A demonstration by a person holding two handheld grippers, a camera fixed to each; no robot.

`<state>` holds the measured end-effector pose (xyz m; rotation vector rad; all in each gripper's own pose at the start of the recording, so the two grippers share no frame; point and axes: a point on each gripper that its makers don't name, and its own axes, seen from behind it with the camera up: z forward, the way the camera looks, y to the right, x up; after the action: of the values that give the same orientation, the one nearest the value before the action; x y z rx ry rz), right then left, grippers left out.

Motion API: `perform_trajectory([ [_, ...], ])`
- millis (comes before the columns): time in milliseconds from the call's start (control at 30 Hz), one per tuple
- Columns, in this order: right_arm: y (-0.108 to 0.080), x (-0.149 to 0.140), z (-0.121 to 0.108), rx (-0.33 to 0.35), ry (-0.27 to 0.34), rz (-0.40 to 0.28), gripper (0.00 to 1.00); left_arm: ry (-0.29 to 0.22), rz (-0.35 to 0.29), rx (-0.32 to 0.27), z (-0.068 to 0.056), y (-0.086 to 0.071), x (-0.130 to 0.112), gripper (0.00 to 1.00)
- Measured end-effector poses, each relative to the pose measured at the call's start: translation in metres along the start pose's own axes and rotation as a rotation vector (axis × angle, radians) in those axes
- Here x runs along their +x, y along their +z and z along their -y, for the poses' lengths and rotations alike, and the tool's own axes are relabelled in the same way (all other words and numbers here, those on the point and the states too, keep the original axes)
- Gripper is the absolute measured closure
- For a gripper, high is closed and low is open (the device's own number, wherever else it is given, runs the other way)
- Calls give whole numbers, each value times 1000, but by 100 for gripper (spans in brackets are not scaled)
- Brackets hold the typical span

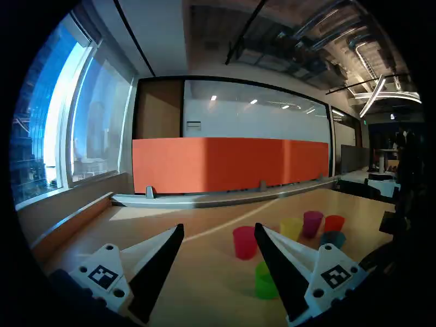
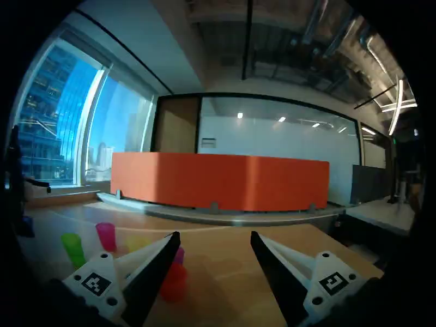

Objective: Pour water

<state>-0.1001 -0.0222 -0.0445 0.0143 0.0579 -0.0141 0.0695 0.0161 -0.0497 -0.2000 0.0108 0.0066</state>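
Note:
Several small plastic cups stand on a wooden table (image 1: 207,272). In the left gripper view a pink cup (image 1: 244,242) sits just beyond my open left gripper (image 1: 218,225), and a green cup (image 1: 265,280) is partly behind the right finger. Yellow (image 1: 290,229), purple (image 1: 313,223), orange-red (image 1: 334,223) and teal (image 1: 333,238) cups stand farther right. In the right gripper view my right gripper (image 2: 214,234) is open and holds nothing. A red cup (image 2: 173,283) and a purple cup (image 2: 179,255) peek past its left finger, with yellow (image 2: 136,241), pink (image 2: 106,236) and green (image 2: 72,248) cups farther left.
An orange divider panel (image 1: 229,163) runs along the table's far edge. Large windows (image 1: 60,136) fill the left wall. A second desk (image 2: 381,210) with dark items stands at the right. Bare tabletop (image 2: 229,278) lies ahead of the right gripper.

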Motion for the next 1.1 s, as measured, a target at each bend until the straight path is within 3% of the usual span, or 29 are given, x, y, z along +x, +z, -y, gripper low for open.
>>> perform_trajectory([
  [167, 1, 11, -15, -68, 36, -54, 0, -21, -54, 33, 4, 1, 14, 4],
  [400, 1, 13, -19, -89, 84, -54, 0, -39, -72, 73, 12, 4, 15, 4],
  [767, -1, 18, -26, -116, 50, -44, 0, -19, -70, 167, 29, 8, 17, 4],
  [1100, 1, 30, -34, -146, 51, -37, 0, 24, -114, 206, 32, 10, 23, 4],
])
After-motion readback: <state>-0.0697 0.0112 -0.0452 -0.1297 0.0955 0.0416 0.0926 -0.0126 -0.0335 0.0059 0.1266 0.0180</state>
